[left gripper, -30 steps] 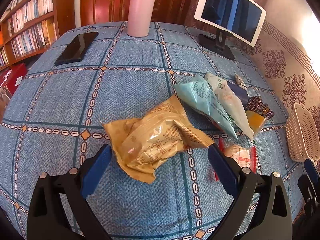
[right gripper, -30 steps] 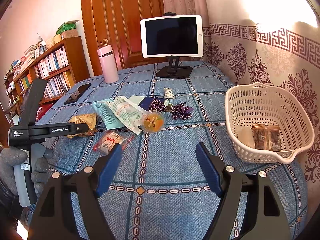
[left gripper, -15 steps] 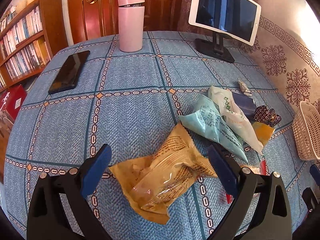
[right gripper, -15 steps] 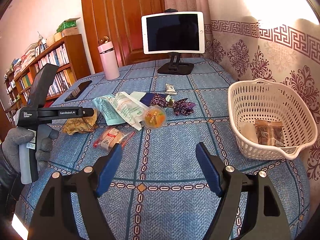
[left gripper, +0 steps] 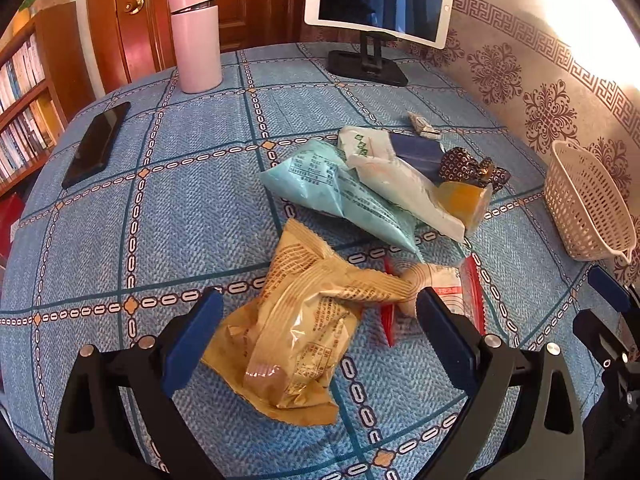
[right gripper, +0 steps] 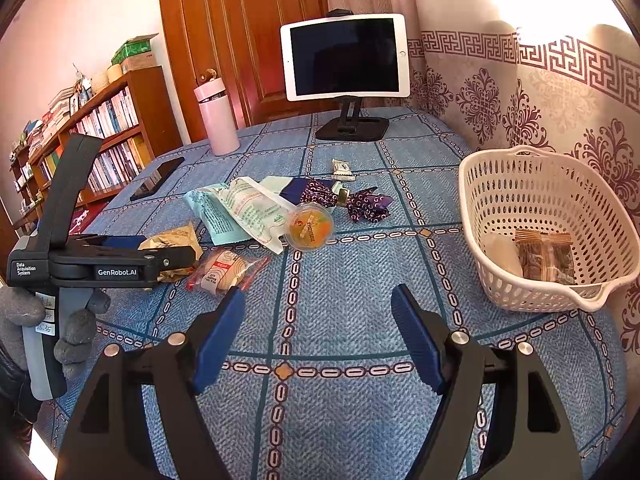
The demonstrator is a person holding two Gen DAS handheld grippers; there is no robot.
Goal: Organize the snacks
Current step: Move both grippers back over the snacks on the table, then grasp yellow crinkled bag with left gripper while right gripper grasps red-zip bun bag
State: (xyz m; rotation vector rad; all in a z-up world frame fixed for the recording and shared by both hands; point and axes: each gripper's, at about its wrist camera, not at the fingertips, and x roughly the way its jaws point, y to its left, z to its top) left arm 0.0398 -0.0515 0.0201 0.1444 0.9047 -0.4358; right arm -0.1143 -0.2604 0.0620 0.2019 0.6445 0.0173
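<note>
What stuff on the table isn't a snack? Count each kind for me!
pink bottle: 1
tablet on a stand: 1
black phone: 1
white basket: 1
Total: 4

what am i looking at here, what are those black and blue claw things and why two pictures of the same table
Each claw is a handheld gripper with a camera looking along its two blue fingers. A person holds one in each hand, so there are two pictures: one from the left gripper, one from the right gripper. Both are open and hold nothing. The left one straddles a tan snack packet on the blue tablecloth. Other snacks lie nearby, among them a jelly cup. The white basket at the right already has a couple of snacks inside.
</note>
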